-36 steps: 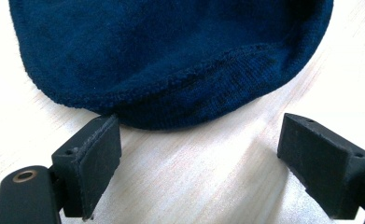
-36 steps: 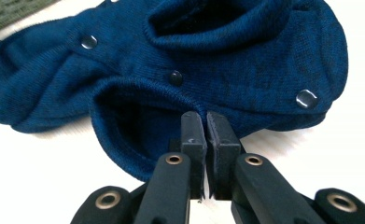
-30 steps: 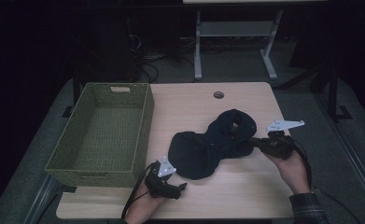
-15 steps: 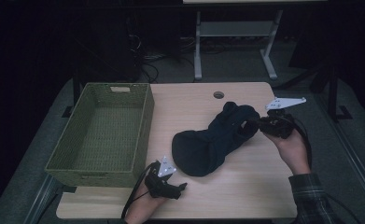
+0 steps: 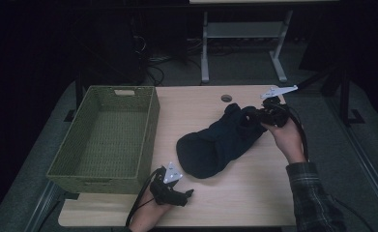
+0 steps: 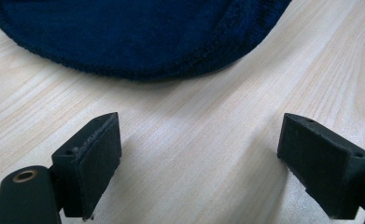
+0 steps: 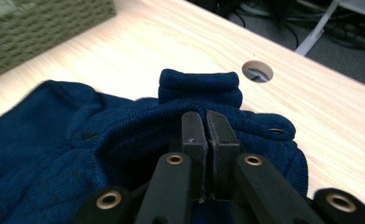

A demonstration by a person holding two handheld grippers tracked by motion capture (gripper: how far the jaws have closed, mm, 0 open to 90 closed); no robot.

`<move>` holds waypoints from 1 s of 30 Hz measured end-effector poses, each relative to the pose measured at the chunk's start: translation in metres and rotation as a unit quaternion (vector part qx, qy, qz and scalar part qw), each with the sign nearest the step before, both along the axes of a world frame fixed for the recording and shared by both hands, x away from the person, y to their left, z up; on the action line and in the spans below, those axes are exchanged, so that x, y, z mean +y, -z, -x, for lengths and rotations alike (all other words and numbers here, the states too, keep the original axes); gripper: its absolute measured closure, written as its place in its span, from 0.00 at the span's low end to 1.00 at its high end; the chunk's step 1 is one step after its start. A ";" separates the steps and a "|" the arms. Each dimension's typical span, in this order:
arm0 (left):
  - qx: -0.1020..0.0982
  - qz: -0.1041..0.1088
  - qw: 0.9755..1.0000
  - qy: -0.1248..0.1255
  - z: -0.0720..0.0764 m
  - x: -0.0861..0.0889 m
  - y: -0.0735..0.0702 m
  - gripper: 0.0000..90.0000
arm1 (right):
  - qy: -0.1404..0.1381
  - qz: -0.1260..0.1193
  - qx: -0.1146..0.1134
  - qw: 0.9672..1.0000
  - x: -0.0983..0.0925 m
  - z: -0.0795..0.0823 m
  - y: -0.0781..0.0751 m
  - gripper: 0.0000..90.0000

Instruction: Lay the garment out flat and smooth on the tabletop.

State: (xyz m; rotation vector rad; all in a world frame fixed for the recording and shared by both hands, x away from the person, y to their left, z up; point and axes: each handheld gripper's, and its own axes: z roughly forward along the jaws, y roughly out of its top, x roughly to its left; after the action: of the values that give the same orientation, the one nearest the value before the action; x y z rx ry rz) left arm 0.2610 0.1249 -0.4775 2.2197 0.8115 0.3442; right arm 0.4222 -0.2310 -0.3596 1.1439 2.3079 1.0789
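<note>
since the earlier frames the right gripper (image 5: pixel 260 117) had moved toward the far right corner of the table (image 5: pixel 235 193) and a little up, and it had pulled the dark blue knitted garment (image 5: pixel 220 145) with it, so the garment, which was bunched in two lumps before, was now stretched in a long shape from the middle of the table toward that corner. the left gripper (image 5: pixel 189 194) had stayed at the same place near the front edge. in the right gripper view the two black jaws were pressed together, clenched on a fold of the garment (image 7: pixel 124 135), with the knitted cloth gathered around them and a small ribbed cuff (image 7: pixel 200 87) standing up just behind. the round cable hole (image 7: pixel 257 71) in the table was a little beyond this cuff. in the left gripper view the jaws stood wide apart and released, with bare wood between them, and the rounded hem of the garment (image 6: pixel 138 37) lay near in front of them, not touching. the wide end of the garment lay flat on the table, just beside the green woven basket (image 5: pixel 104 140) but apart from it. the basket stood on the left side of the table. the person's right hand (image 5: pixel 285 137) held the right gripper from below, with a plaid sleeve (image 5: pixel 314 198) behind it.
</note>
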 end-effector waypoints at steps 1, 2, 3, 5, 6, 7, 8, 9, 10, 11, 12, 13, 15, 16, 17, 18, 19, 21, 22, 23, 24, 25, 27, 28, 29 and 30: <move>0.001 -0.001 1.000 0.000 0.000 0.000 0.000 0.15 | 0.000 0.004 0.002 1.000 0.001 -0.003 0.004 0.97; 0.001 -0.002 1.000 0.000 0.000 0.000 0.000 0.15 | 0.002 0.010 0.008 1.000 0.003 -0.008 0.010 0.97; 0.000 -0.003 1.000 0.001 0.000 0.000 0.000 0.15 | 0.003 0.013 0.011 1.000 0.004 -0.010 0.013 0.97; 0.000 -0.002 1.000 0.001 0.000 0.000 0.000 0.15 | 0.006 0.017 0.021 1.000 0.008 -0.016 0.022 0.97; 0.000 -0.004 1.000 0.001 0.000 0.000 0.000 0.15 | 0.006 0.017 0.024 1.000 0.010 -0.019 0.026 0.97; 0.000 -0.004 1.000 0.001 0.000 0.000 0.000 0.15 | 0.004 0.023 0.023 0.999 0.012 -0.022 0.031 0.97; 0.000 -0.004 1.000 0.001 0.000 0.000 0.000 0.15 | 0.005 0.024 0.027 0.999 0.014 -0.024 0.034 0.97; 0.000 -0.004 1.000 0.001 0.000 0.000 0.000 0.15 | 0.005 0.030 0.030 0.999 0.015 -0.026 0.037 0.97; 0.002 -0.003 1.000 0.001 0.000 0.000 -0.001 0.15 | 0.006 0.032 0.034 0.999 0.018 -0.027 0.041 0.97; 0.002 -0.003 1.000 0.001 0.000 0.000 -0.001 0.15 | 0.006 0.036 0.036 0.999 0.019 -0.029 0.045 0.97; 0.002 -0.001 1.000 0.000 0.000 0.000 0.000 0.15 | 0.005 0.037 0.039 0.999 0.021 -0.031 0.048 0.97; 0.001 -0.001 1.000 0.000 0.000 0.000 0.000 0.15 | 0.005 0.039 0.043 0.998 0.022 -0.032 0.052 0.97; 0.001 -0.004 1.000 0.001 0.000 0.000 -0.001 0.15 | 0.006 0.039 0.050 0.998 0.023 -0.033 0.057 0.97; 0.001 -0.004 1.000 0.001 0.000 0.000 -0.001 0.15 | 0.005 0.037 0.051 0.998 0.023 -0.034 0.059 0.96; 0.001 -0.004 1.000 0.001 0.000 0.000 -0.001 0.15 | 0.007 0.032 0.057 0.998 0.024 -0.035 0.062 0.96; 0.001 -0.004 1.000 0.001 0.000 0.000 -0.001 0.15 | 0.005 0.031 0.057 0.998 0.023 -0.035 0.063 0.94; 0.001 -0.004 1.000 0.001 0.000 0.000 -0.001 0.15 | 0.007 0.025 0.060 0.998 0.024 -0.035 0.064 0.89; 0.001 -0.004 1.000 0.001 0.000 0.000 -0.001 0.15 | 0.009 0.009 0.062 0.998 0.023 -0.033 0.062 0.76; 0.001 -0.004 1.000 0.001 0.000 0.000 0.000 0.15 | 0.011 0.005 0.058 0.998 0.022 -0.031 0.059 0.70; 0.001 -0.004 1.000 0.001 0.000 0.000 0.000 0.15 | 0.015 0.003 0.053 0.998 0.021 -0.029 0.055 0.66; 0.000 -0.004 1.000 0.001 0.000 0.000 0.000 0.15 | 0.012 -0.003 0.049 0.999 0.020 -0.026 0.051 0.63; 0.000 -0.004 1.000 0.001 0.000 0.000 0.000 0.15 | 0.011 -0.003 0.047 0.999 0.020 -0.022 0.045 0.60; 0.000 -0.003 1.000 0.001 0.000 0.000 0.000 0.15 | 0.006 -0.001 0.038 0.999 0.019 -0.014 0.036 0.61; 0.000 -0.003 1.000 0.001 0.000 0.000 0.000 0.15 | 0.004 -0.005 0.037 0.999 0.018 -0.011 0.033 0.62; 0.000 -0.004 1.000 0.001 0.000 0.000 0.000 0.15 | 0.002 -0.008 0.036 0.999 0.018 -0.006 0.028 0.67; 0.000 -0.001 1.000 0.000 0.000 0.000 0.000 0.15 | -0.004 -0.007 0.033 0.999 0.017 -0.001 0.025 0.71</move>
State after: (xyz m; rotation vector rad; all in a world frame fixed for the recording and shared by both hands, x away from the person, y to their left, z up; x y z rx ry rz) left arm 0.2609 0.1248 -0.4774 2.2208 0.8128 0.3440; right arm 0.4227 -0.2136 -0.3849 1.1939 2.3616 1.0784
